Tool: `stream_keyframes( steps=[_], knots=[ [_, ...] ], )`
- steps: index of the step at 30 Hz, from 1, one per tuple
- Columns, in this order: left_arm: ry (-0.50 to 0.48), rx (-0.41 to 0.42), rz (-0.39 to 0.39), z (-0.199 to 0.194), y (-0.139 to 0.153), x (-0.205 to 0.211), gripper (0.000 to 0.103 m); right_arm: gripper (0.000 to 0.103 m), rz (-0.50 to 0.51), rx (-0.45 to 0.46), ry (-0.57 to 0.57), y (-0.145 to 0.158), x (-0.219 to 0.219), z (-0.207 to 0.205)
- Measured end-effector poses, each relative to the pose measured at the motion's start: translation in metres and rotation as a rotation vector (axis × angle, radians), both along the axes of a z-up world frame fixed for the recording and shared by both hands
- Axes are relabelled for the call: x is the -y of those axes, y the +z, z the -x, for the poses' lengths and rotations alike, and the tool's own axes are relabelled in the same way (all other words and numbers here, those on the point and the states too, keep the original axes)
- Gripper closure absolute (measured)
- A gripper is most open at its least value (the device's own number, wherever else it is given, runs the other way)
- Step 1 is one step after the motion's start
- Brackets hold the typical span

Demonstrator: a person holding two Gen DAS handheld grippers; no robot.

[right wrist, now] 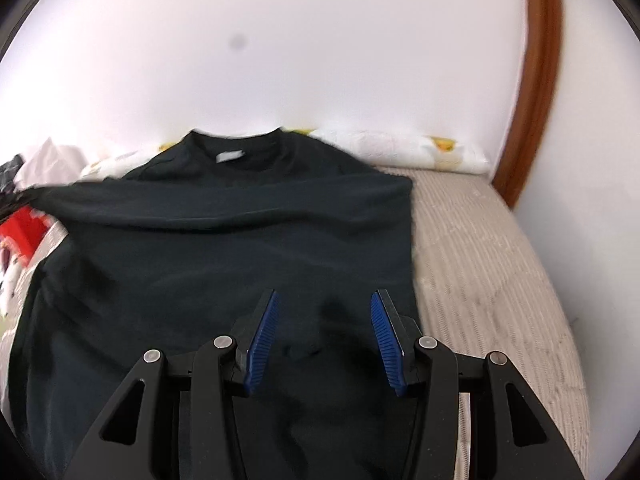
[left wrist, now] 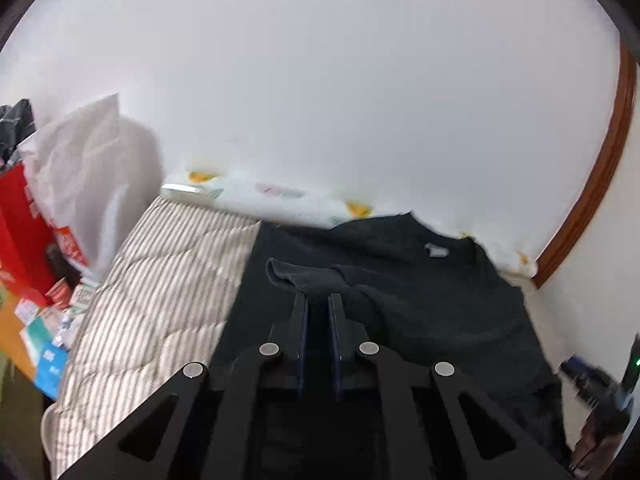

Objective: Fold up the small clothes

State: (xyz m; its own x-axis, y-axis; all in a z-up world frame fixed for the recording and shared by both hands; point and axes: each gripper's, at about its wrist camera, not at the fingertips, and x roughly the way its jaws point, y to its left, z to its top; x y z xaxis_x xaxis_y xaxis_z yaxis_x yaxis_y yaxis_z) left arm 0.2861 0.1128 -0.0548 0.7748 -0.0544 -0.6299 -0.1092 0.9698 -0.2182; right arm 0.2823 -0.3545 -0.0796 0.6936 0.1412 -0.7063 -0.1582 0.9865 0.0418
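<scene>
A black T-shirt (left wrist: 420, 304) lies spread on a striped bed cover (left wrist: 168, 280), its neck with a white label (left wrist: 436, 251) towards the wall. My left gripper (left wrist: 319, 298) is shut on the shirt's sleeve (left wrist: 288, 274), whose cuff stands lifted and folded over the body of the shirt. In the right wrist view the same T-shirt (right wrist: 224, 232) fills the middle. My right gripper (right wrist: 323, 300) hangs open just above its lower right part, blue pads (right wrist: 262, 344) apart and nothing between them.
A white wall rises behind the bed, with a patterned pillow (left wrist: 280, 196) along it and a brown wooden frame (right wrist: 536, 80) at the right. A red bag (left wrist: 20, 232), a white bag (left wrist: 84, 168) and small boxes sit left of the bed. Bare striped cover (right wrist: 480, 260) lies right of the shirt.
</scene>
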Motion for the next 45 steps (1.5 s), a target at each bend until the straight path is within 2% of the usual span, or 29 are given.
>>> stream_keyframes(
  steps=[4,8,11,14,17,20,23,27,29,33,36,39,41,45],
  knots=[
    [0.016,-0.094,-0.015,-0.004,-0.034,-0.010,0.094,0.055,-0.068,-0.004,-0.035,-0.003,0.011,-0.012],
    [0.029,-0.213,0.044,-0.009,-0.071,-0.019,0.093,0.055,-0.003,-0.073,-0.120,-0.033,0.017,-0.032],
    [0.022,-0.231,0.035,-0.006,-0.081,-0.016,0.092,0.055,-0.034,-0.130,-0.147,-0.052,0.026,-0.038],
    [0.022,-0.213,-0.023,-0.001,-0.078,-0.007,0.091,0.055,-0.061,-0.129,-0.159,-0.054,0.034,-0.034],
    [0.024,-0.189,-0.077,0.005,-0.070,0.003,0.090,0.053,-0.046,-0.122,-0.160,-0.046,0.037,-0.025],
    [0.022,-0.159,-0.101,0.012,-0.061,0.009,0.090,0.053,-0.030,-0.123,-0.123,-0.038,0.039,-0.015],
    [0.014,-0.152,-0.127,0.022,-0.052,0.015,0.090,0.053,-0.007,-0.082,-0.141,-0.027,0.044,0.002],
    [0.008,-0.138,-0.133,0.041,-0.042,0.020,0.090,0.053,-0.006,-0.059,-0.186,-0.017,0.055,0.024],
    [-0.009,-0.139,-0.115,0.052,-0.039,0.022,0.090,0.053,-0.027,-0.075,-0.191,-0.014,0.060,0.034],
    [-0.015,-0.143,-0.134,0.077,-0.035,0.025,0.090,0.053,-0.025,-0.088,-0.192,-0.009,0.070,0.065],
    [-0.037,-0.167,-0.101,0.098,-0.038,0.020,0.082,0.049,-0.021,-0.088,-0.203,-0.009,0.080,0.090],
    [-0.038,-0.171,-0.068,0.124,-0.046,0.014,0.053,0.034,-0.037,-0.092,-0.204,-0.013,0.088,0.115],
    [-0.037,-0.179,-0.066,0.140,-0.053,0.011,0.051,0.029,-0.042,-0.090,-0.199,-0.019,0.090,0.129],
    [-0.023,-0.230,-0.050,0.170,-0.073,0.002,0.051,0.028,-0.032,-0.131,-0.158,-0.041,0.084,0.151]
  ],
)
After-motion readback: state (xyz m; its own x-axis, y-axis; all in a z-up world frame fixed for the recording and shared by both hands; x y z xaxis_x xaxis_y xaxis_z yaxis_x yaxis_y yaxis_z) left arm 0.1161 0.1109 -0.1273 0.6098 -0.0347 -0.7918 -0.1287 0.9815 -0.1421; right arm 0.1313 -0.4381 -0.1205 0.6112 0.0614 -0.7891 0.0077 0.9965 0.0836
